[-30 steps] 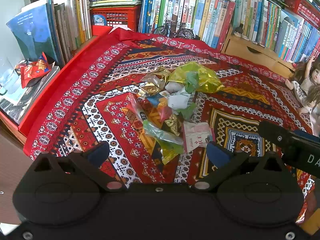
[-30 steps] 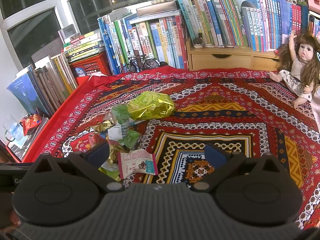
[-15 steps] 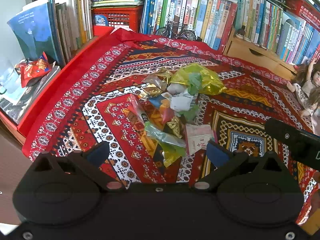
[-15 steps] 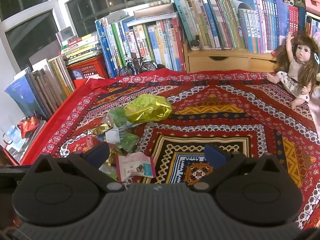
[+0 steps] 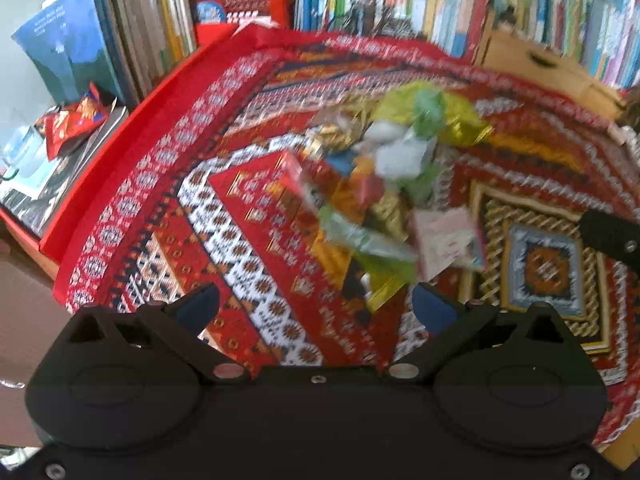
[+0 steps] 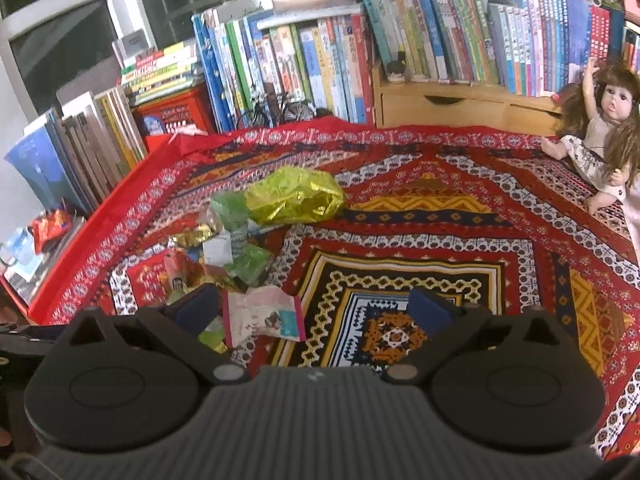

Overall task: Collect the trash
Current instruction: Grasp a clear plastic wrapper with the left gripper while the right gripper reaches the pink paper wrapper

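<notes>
Left gripper (image 5: 316, 306) spread wide and empty above patterned cloth (image 5: 248, 240), right gripper (image 6: 316, 308) likewise spread and empty, trash pile (image 6: 224, 248) on cloth's left half, pink packet (image 6: 262, 316) nearest.

The middle and right side of the red patterned cloth (image 6: 460, 240) lie bare, so a gripper can pass there. The pile of wrappers (image 6: 240, 248) fills the left part, with a pink packet (image 6: 262, 316) nearest. Books (image 6: 320, 64) wall off the far edge and the left edge. A doll (image 6: 600, 128) blocks the far right corner.
</notes>
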